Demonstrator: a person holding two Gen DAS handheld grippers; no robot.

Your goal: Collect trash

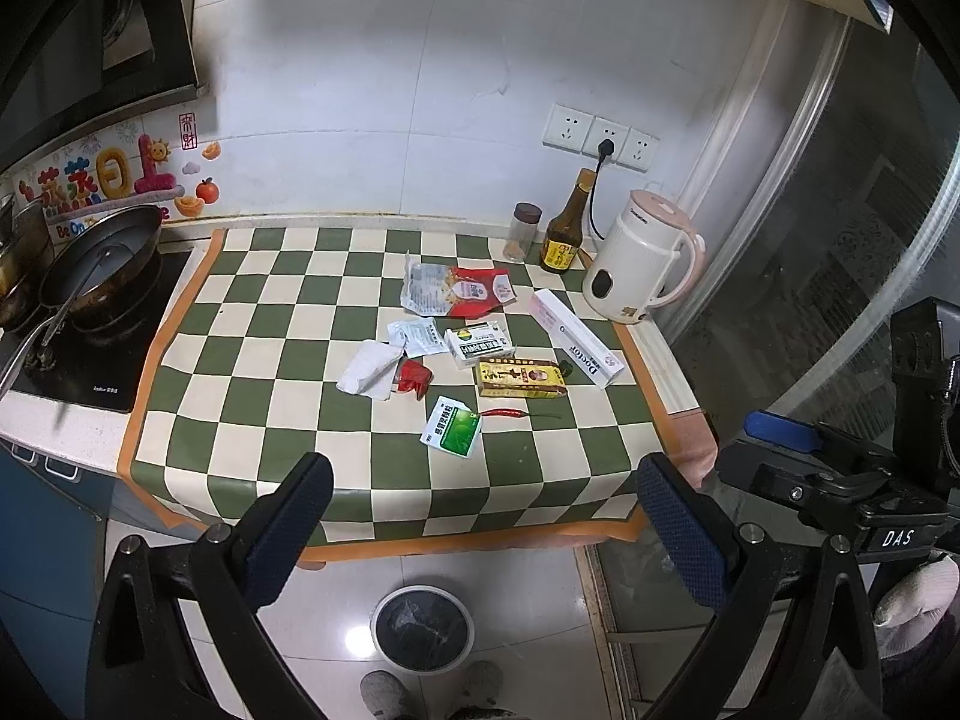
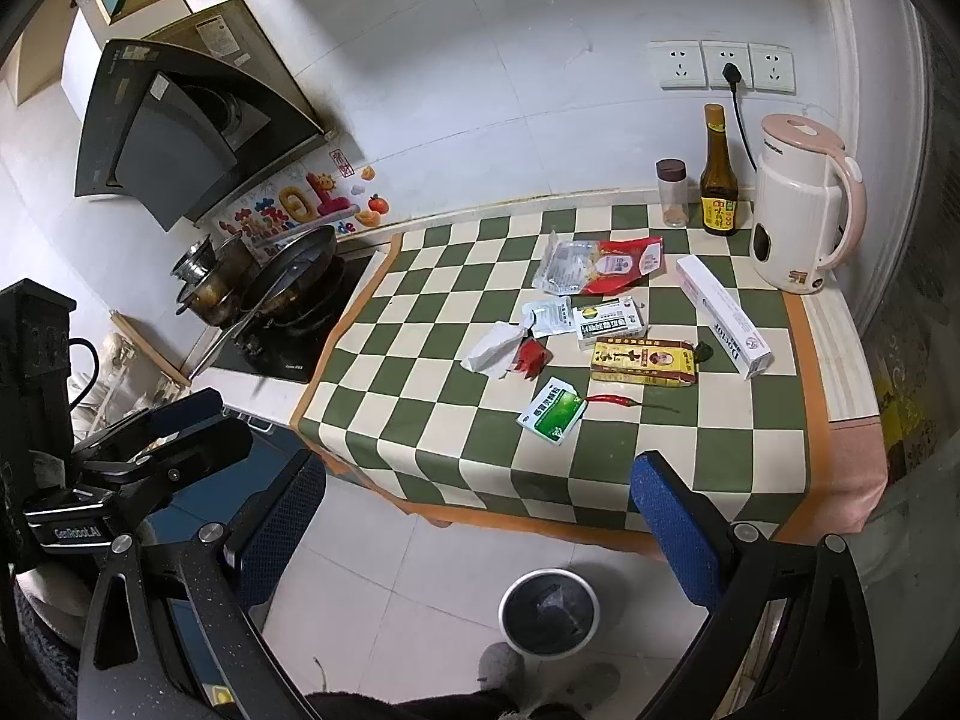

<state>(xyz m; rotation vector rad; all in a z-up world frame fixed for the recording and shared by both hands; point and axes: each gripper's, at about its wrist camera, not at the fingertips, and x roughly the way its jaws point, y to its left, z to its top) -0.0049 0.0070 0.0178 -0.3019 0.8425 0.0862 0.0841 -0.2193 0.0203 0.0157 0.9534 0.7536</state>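
Your trash is all clumped mid-mat: torn red snack bag (image 1: 459,294), crumpled tissue (image 1: 369,370) touching a red wrapper (image 1: 413,378), green sachet (image 1: 453,434) flat beside a red chili (image 1: 507,414). Bin (image 1: 422,627) sits on the floor.

White tiled wall (image 1: 360,90), pale glossy floor tiles (image 2: 384,600).

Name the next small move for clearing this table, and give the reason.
Probably bring the left hand-held gripper down onto the green sachet: both hand-held grippers are open and empty, it is the trash nearest the table's front edge, and the bin stands just below.
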